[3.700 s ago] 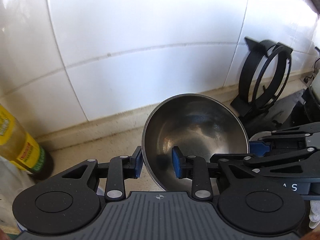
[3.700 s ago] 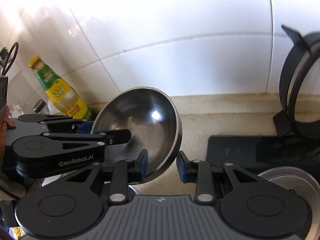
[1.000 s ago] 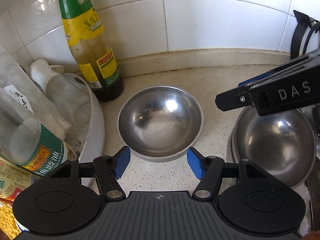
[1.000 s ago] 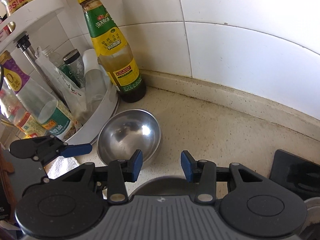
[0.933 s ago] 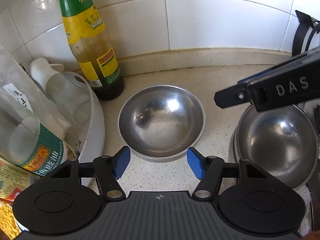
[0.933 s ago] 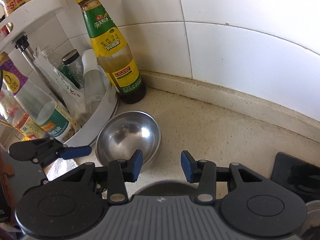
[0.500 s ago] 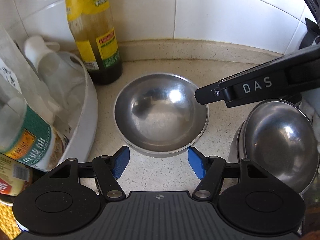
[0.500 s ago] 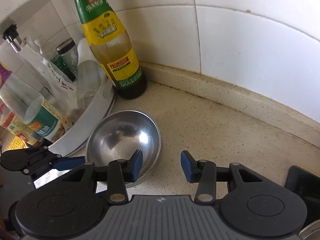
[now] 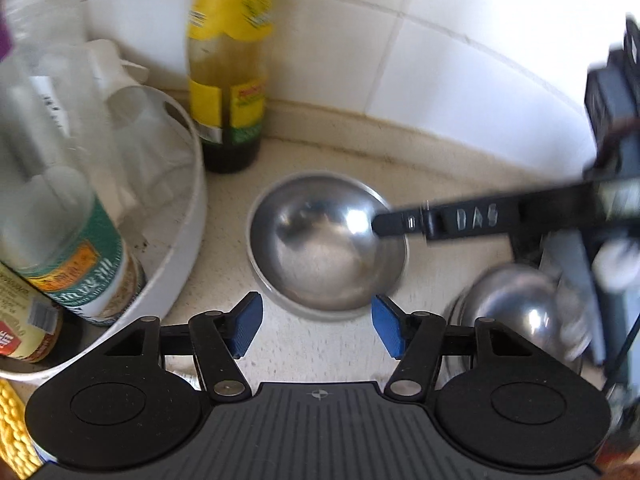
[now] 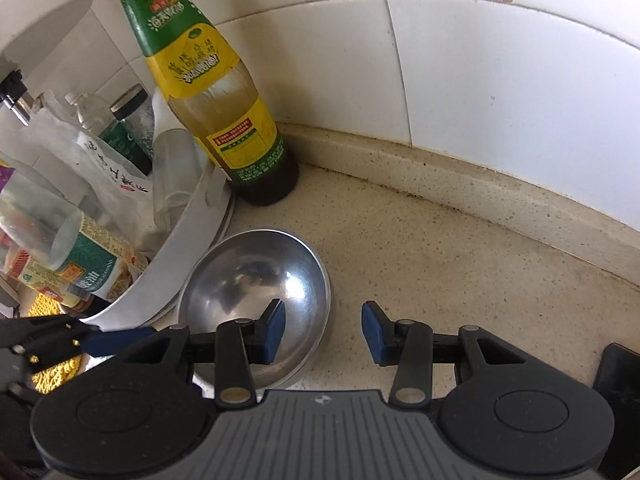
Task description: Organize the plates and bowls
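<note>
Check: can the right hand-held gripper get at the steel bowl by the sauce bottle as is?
Probably yes. The right hand-held gripper is open, one finger already over the steel bowl, its near rim unobstructed. The white tub crowds only the far side.

"DAS" on the right tool's (image 9: 476, 218) black finger.

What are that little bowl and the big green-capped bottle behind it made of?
The bowl looks like polished stainless steel: grey, with mirror-like highlights and reflections inside. The bottle seems clear glass or hard plastic, which I cannot tell apart; amber liquid shows through it, under glossy yellow-green printed labels.
</note>
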Action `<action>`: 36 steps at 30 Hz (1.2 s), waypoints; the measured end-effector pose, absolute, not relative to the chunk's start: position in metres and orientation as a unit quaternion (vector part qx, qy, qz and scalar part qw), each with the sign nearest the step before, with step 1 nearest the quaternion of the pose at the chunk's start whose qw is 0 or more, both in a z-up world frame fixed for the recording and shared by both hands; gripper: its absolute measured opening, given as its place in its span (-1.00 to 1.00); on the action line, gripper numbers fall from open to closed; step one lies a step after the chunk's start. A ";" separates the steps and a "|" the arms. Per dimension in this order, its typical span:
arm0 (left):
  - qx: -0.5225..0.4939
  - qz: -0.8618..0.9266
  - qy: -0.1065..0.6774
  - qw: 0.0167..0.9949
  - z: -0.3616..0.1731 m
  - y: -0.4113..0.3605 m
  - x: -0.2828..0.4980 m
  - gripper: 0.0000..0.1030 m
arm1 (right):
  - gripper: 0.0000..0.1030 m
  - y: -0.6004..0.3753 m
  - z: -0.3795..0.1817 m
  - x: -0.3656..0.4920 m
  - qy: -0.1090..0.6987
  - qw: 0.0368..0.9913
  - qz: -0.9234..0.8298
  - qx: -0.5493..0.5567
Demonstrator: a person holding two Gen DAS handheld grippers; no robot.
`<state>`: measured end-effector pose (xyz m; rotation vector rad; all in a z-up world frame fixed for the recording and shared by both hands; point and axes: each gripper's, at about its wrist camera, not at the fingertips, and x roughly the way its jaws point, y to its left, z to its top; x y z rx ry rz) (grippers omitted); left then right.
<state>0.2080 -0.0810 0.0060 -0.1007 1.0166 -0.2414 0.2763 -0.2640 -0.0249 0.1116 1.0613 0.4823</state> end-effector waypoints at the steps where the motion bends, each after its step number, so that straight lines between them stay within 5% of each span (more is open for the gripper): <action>1: -0.056 -0.107 0.485 0.866 0.005 -0.080 0.211 0.30 | -0.14 -0.263 -0.026 0.278 0.503 0.832 0.228 0.054; 5: -0.087 -0.084 0.502 0.856 -0.010 -0.081 0.227 0.01 | -0.14 -0.260 -0.030 0.280 0.507 0.828 0.234 0.051; 11: -0.078 -0.062 0.495 0.863 -0.018 -0.086 0.236 -0.16 | -0.24 -0.253 -0.042 0.282 0.525 0.815 0.242 0.040; 36: -0.025 -0.102 0.447 0.888 0.023 -0.117 0.221 -0.07 | -0.25 -0.286 0.006 0.253 0.481 0.846 0.220 0.062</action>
